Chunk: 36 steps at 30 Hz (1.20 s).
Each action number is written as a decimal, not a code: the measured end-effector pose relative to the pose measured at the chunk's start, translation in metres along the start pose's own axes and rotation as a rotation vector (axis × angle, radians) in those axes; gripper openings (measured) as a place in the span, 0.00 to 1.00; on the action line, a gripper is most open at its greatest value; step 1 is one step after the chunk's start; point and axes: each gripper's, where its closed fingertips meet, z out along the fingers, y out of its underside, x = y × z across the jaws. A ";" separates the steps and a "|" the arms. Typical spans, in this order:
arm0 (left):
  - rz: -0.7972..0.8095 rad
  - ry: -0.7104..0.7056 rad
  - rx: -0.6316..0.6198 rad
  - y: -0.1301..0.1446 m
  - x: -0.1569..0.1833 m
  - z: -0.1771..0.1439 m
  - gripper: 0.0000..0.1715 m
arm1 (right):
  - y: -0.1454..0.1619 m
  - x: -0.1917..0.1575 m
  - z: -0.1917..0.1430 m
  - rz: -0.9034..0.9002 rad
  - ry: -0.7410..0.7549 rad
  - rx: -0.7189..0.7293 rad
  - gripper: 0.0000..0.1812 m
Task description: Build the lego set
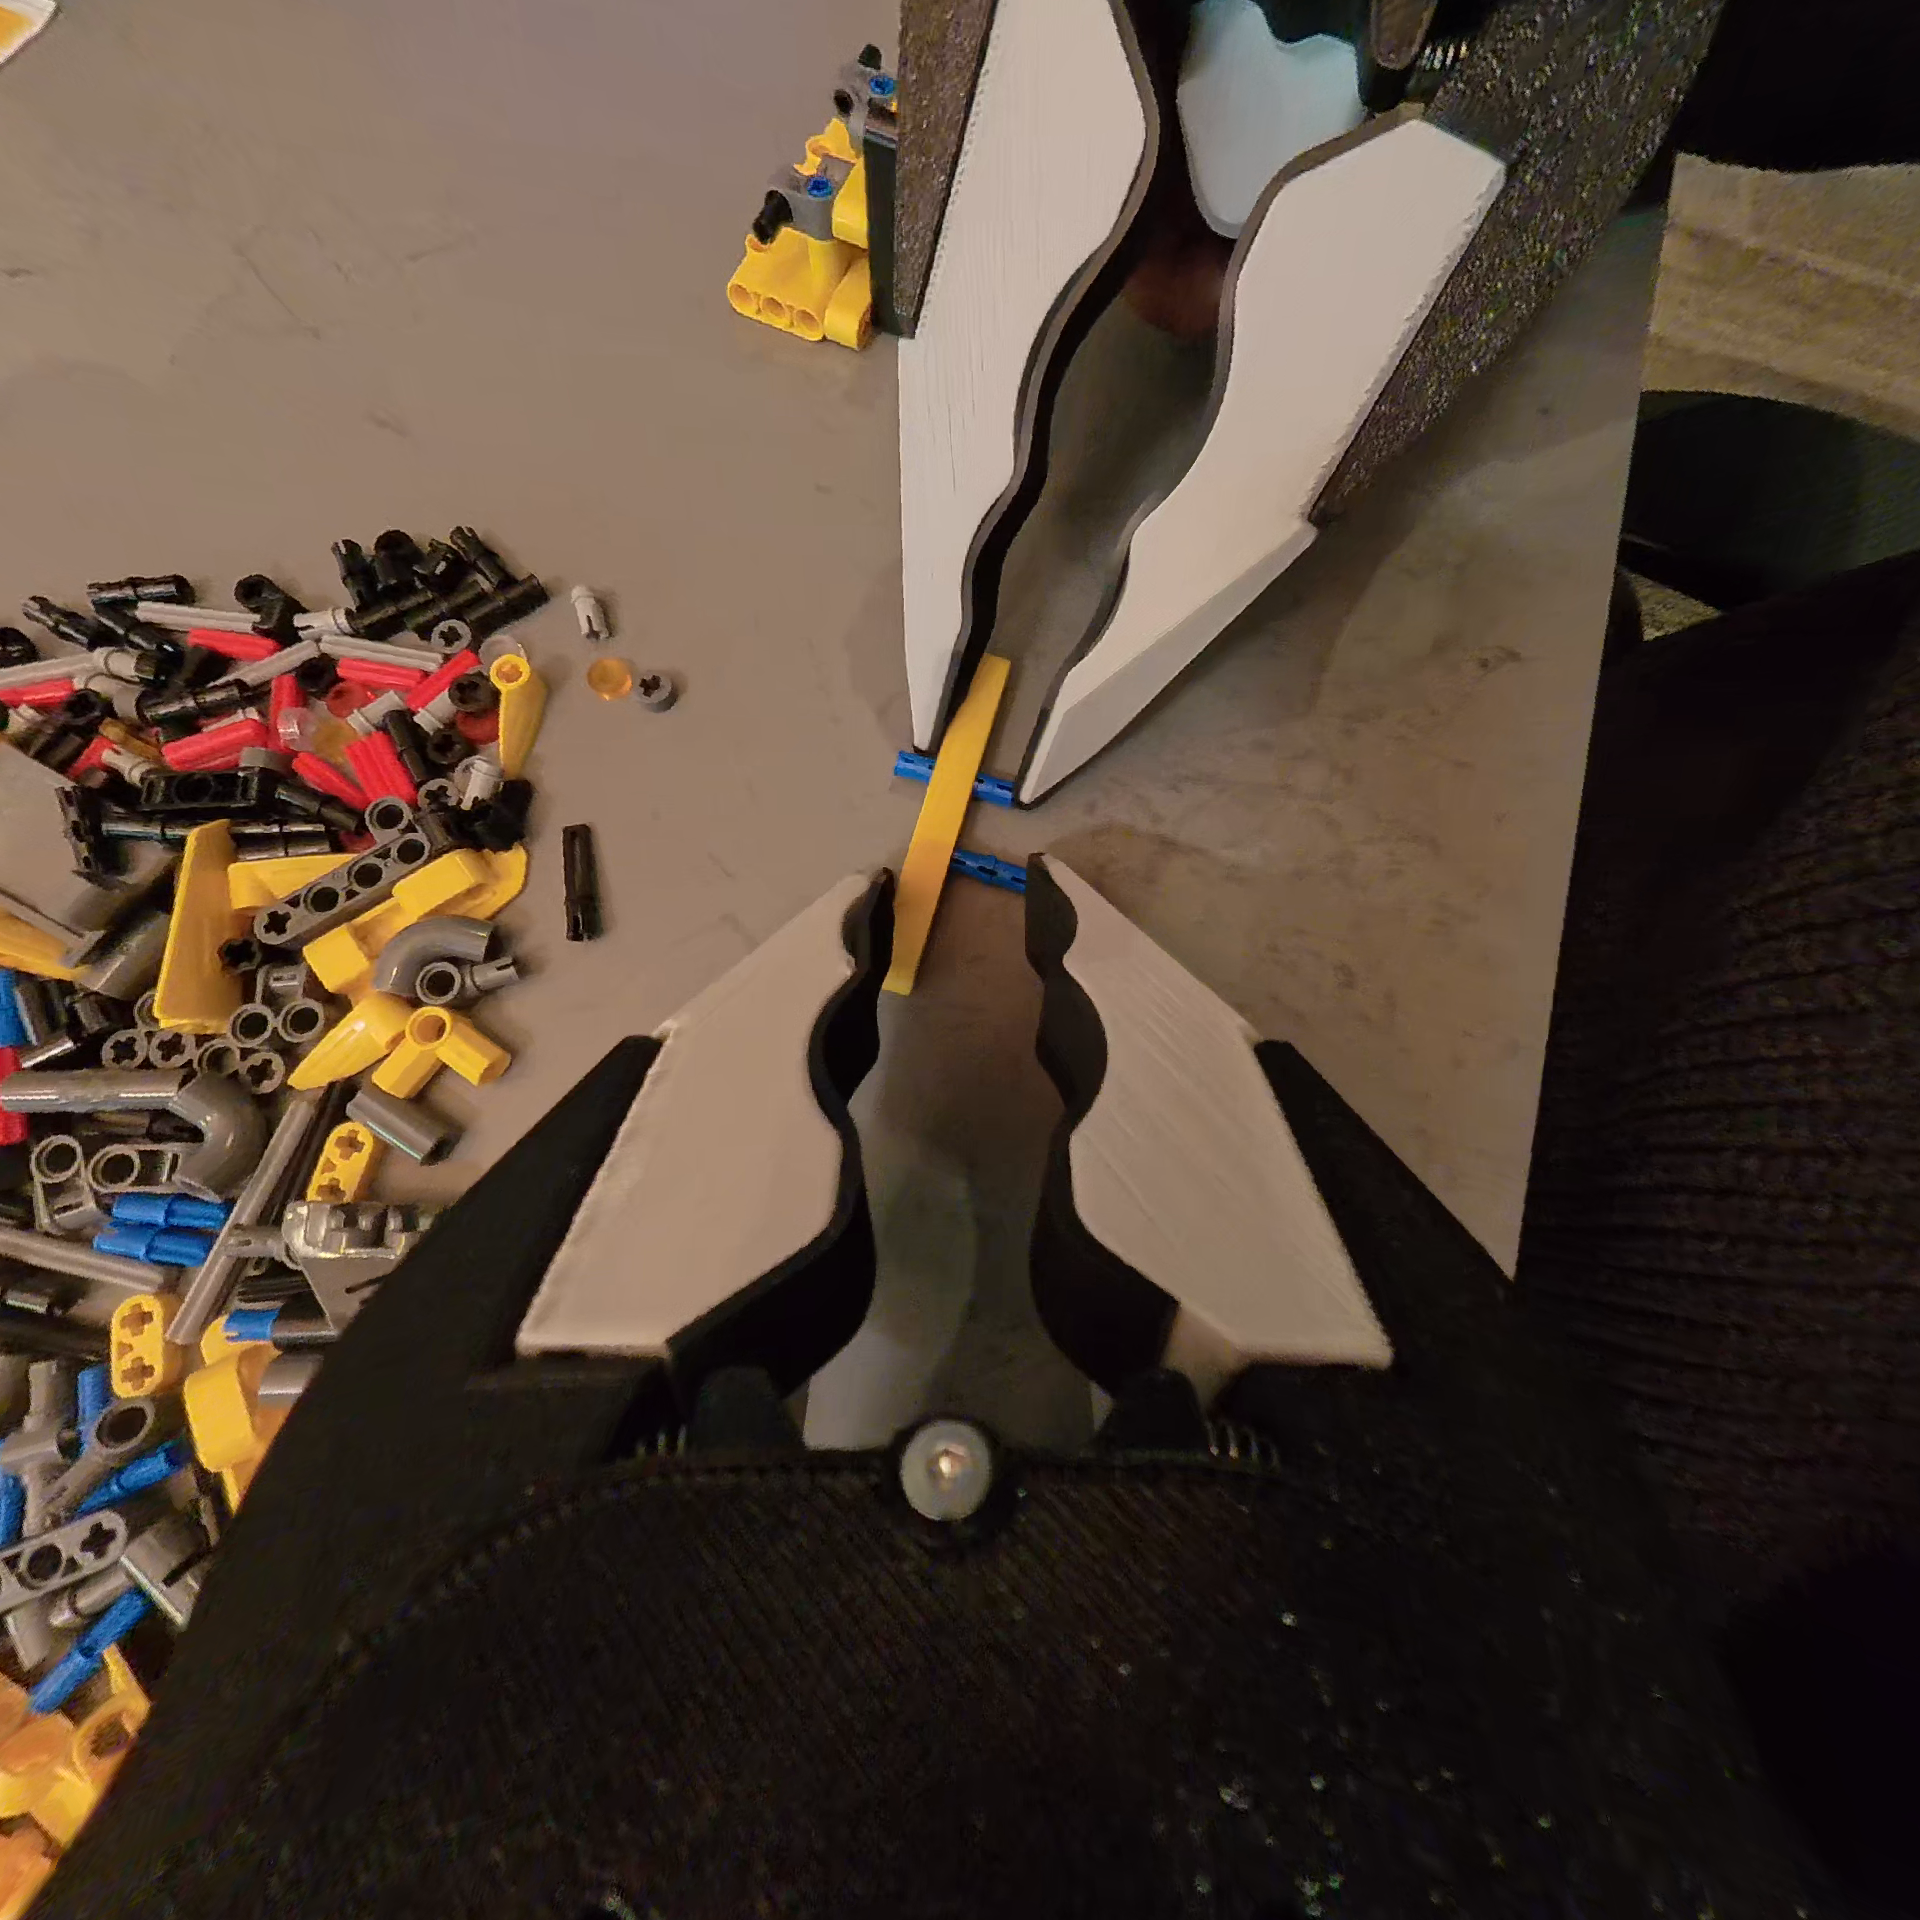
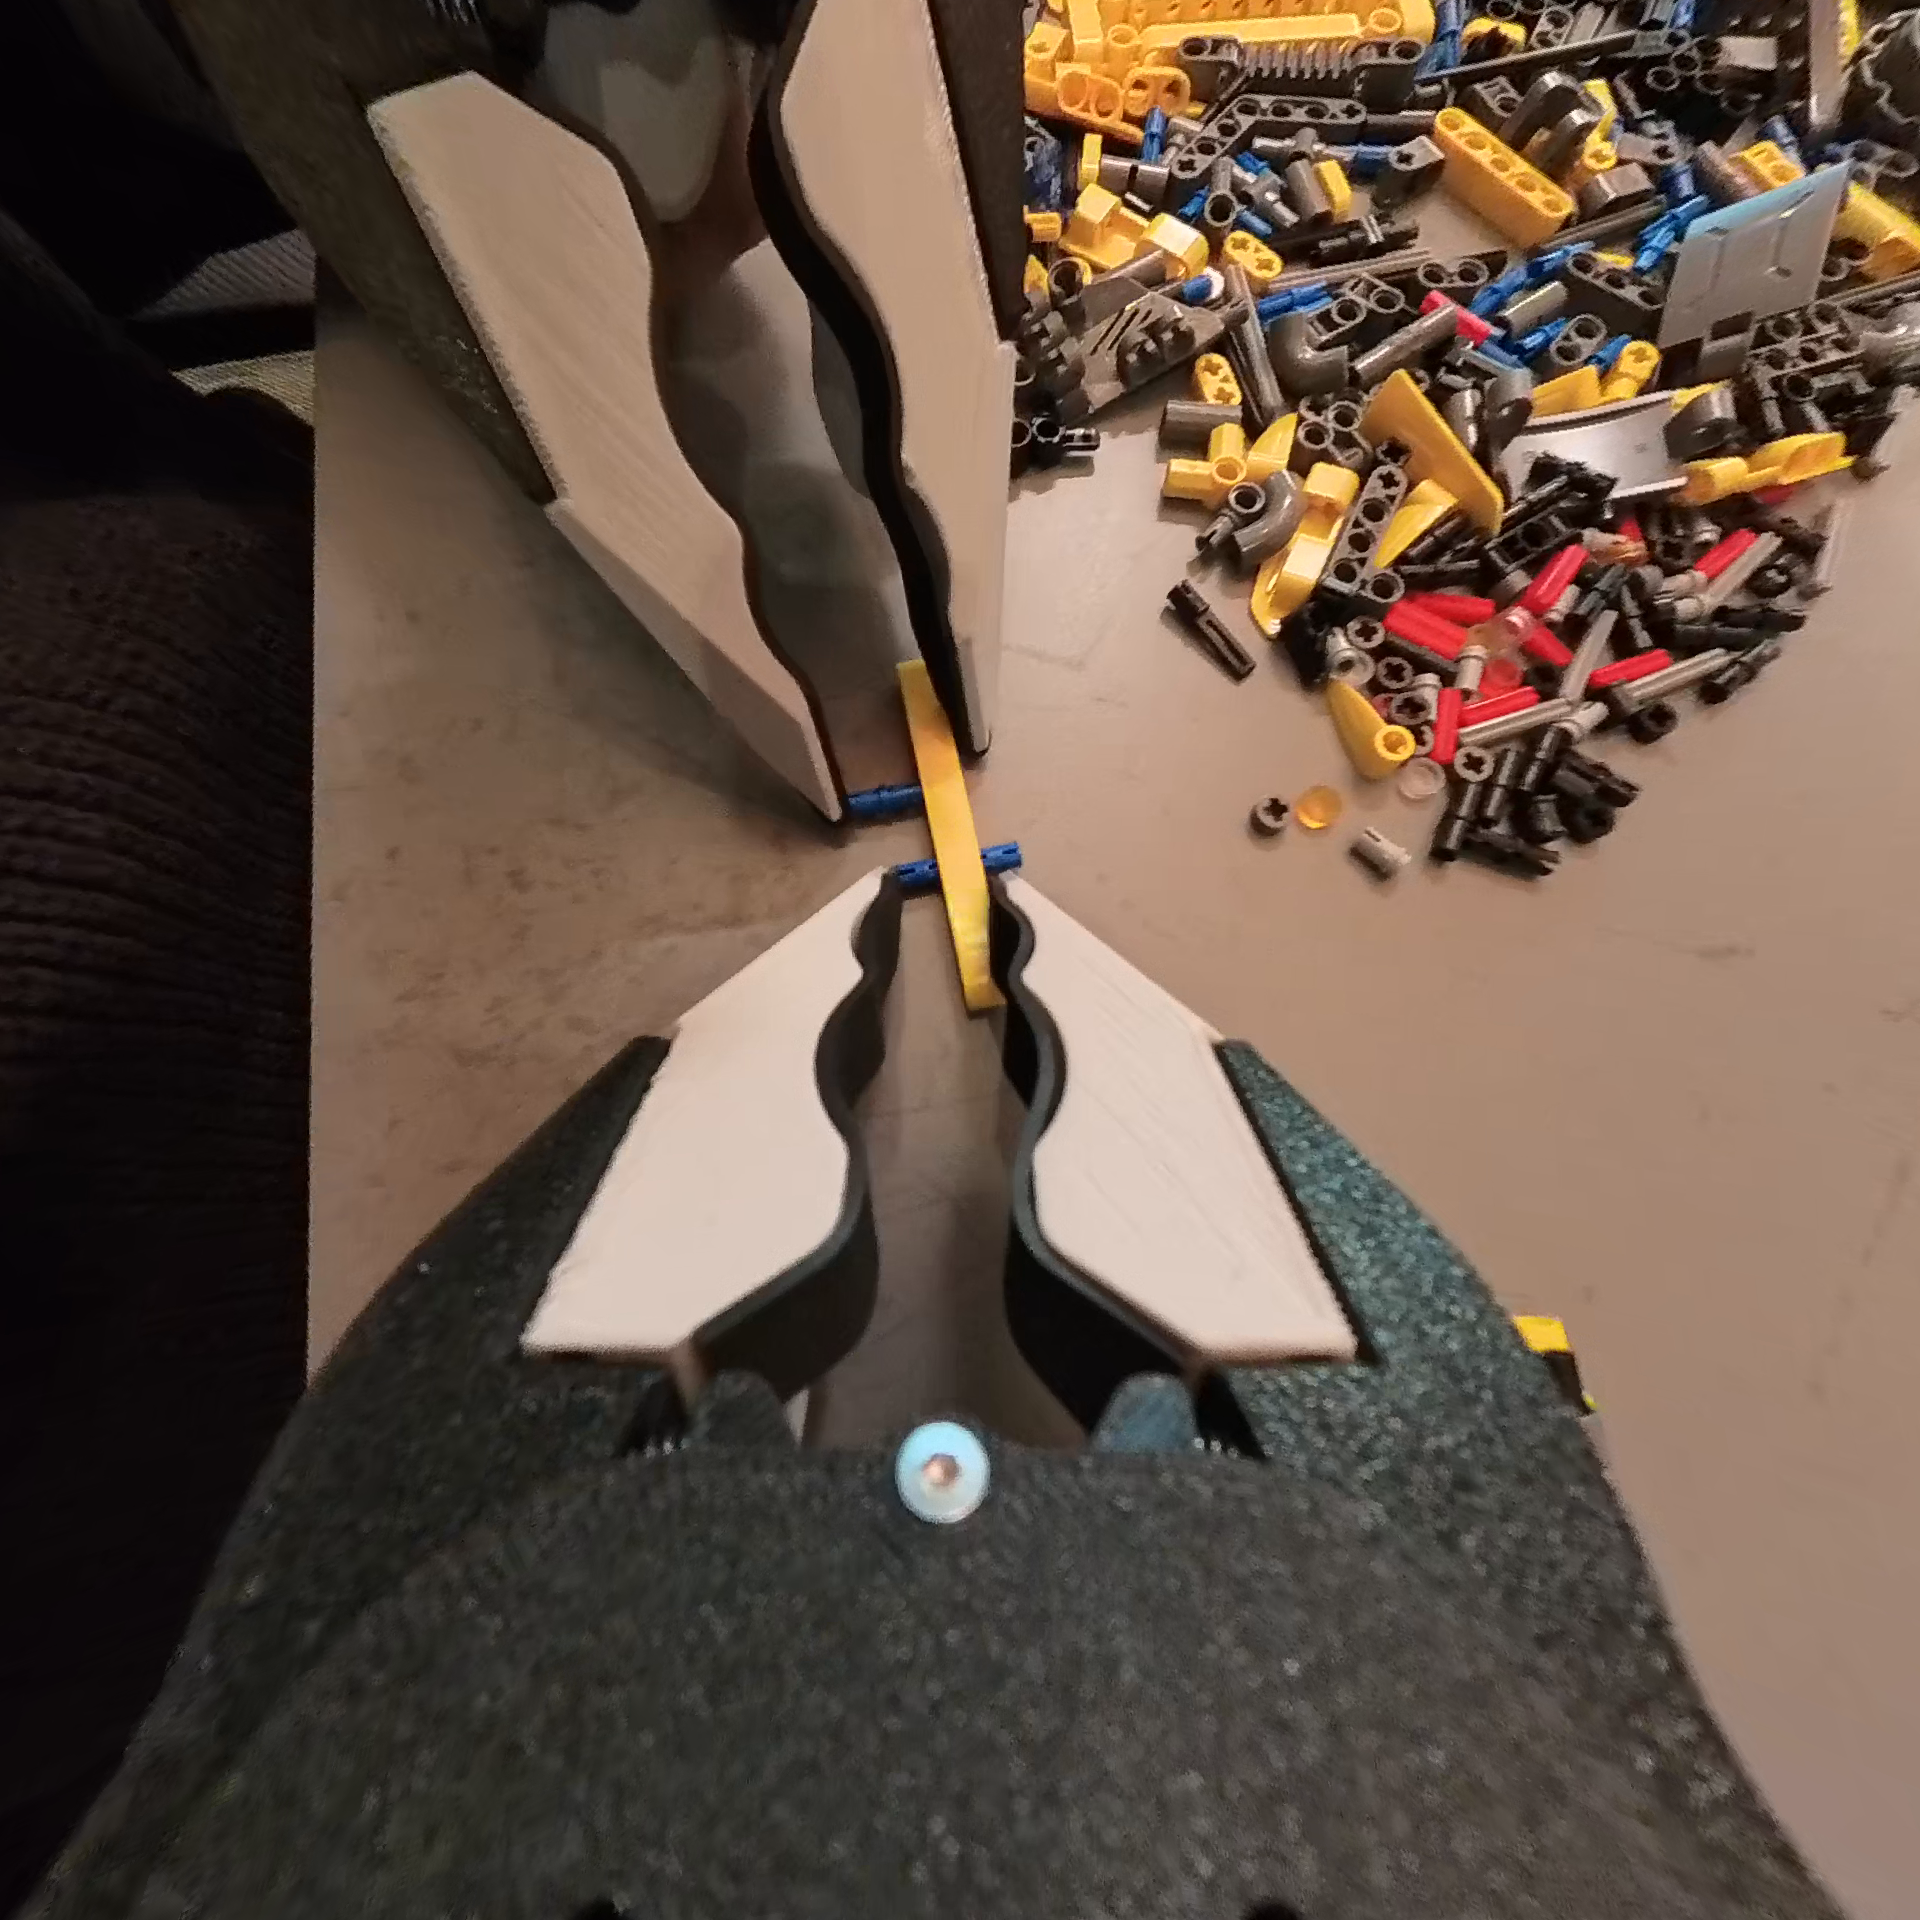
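A thin yellow beam [image 1: 951, 805] stands on edge over the grey table [image 1: 520, 312], with two blue pins through it. My left gripper [image 1: 954, 873] is closed around its near end: the beam lies against one finger and a blue pin [image 1: 992, 871] reaches the other fingertip. My right gripper [image 1: 977, 764] faces it from the far side and is closed on the beam's other end beside the second blue pin [image 1: 914, 766]. In the right wrist view the right gripper [image 2: 943, 883] holds the beam [image 2: 951, 821] against one finger, and the left gripper [image 2: 904, 779] is opposite.
A large pile of loose black, grey, red, yellow and blue building pieces [image 1: 260, 935] lies to one side and also shows in the right wrist view [image 2: 1507, 416]. A small yellow assembly [image 1: 810, 249] sits behind the right gripper. The table edge [image 1: 1569, 831] and dark knitted fabric [image 1: 1766, 1039] are close by. The tips of both grippers are at nearly the same place.
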 end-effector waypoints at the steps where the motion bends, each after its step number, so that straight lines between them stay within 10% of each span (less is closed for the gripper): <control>1: 0.007 0.003 -0.001 0.000 0.000 0.000 0.13 | 0.000 0.000 0.000 -0.001 -0.004 -0.001 0.09; 24: 0.096 -0.094 0.011 -0.004 -0.010 0.000 0.11 | -0.001 0.004 0.000 0.030 0.057 0.000 0.09; 29: 0.104 -0.165 0.020 -0.005 -0.022 -0.001 0.27 | 0.000 0.012 -0.002 0.073 0.141 0.004 0.10; 36: 0.070 -0.167 0.123 -0.019 -0.028 -0.015 0.28 | -0.013 0.013 -0.015 0.108 0.139 0.111 0.28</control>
